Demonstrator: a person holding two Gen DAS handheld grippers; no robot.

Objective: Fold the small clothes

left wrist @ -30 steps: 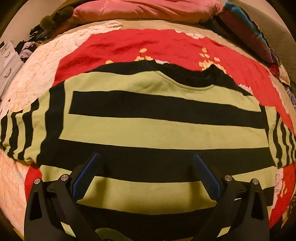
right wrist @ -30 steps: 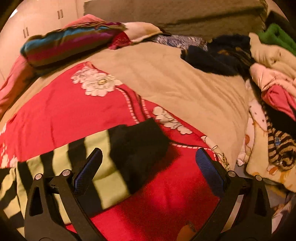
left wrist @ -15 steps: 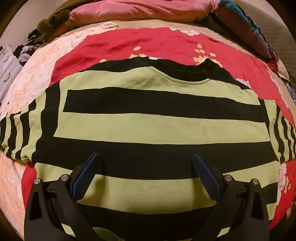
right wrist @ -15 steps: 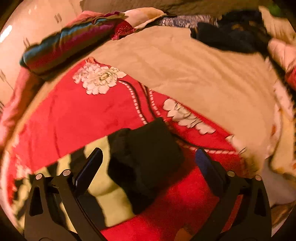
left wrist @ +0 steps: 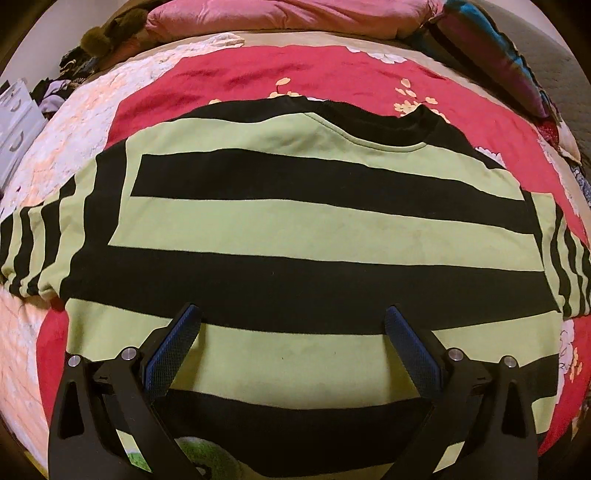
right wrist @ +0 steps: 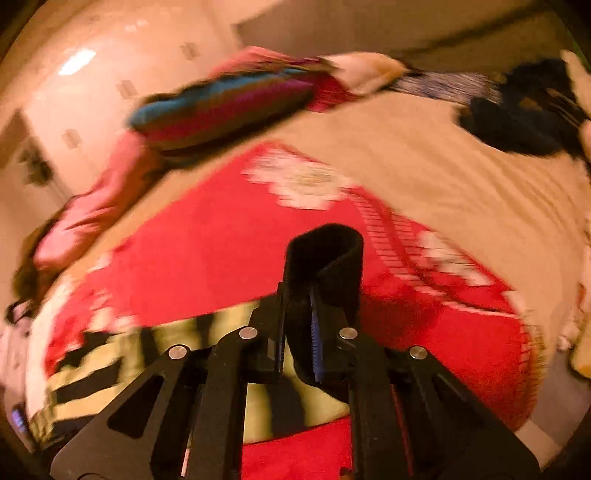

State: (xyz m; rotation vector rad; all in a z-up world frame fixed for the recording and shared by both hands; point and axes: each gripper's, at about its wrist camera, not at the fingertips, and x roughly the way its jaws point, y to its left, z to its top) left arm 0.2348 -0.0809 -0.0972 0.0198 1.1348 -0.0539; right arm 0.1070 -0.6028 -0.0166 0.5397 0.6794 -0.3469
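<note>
A green and black striped sweater (left wrist: 314,229) lies flat and face down on the red floral bedspread (left wrist: 295,74), collar at the far side and sleeves out to both sides. My left gripper (left wrist: 293,325) hovers open above its lower hem area with nothing between the blue pads. In the right wrist view, my right gripper (right wrist: 299,306) is shut on the sweater's black sleeve cuff (right wrist: 325,251), which sticks up out of the jaws, lifted off the bedspread (right wrist: 221,251). The striped sleeve (right wrist: 110,362) trails down to the left. That view is motion-blurred.
Pink pillows (left wrist: 288,14) and a multicoloured striped pillow (left wrist: 491,55) line the head of the bed. In the right wrist view a beige blanket (right wrist: 443,166) covers the bed's far side, with dark clothes (right wrist: 517,118) piled at the right. White drawers (left wrist: 14,122) stand beyond the left edge.
My right gripper closed on the black sleeve cuff and lifted it, tilting upward. The left gripper stayed open over the sweater, and the sweater's body shifted slightly.
</note>
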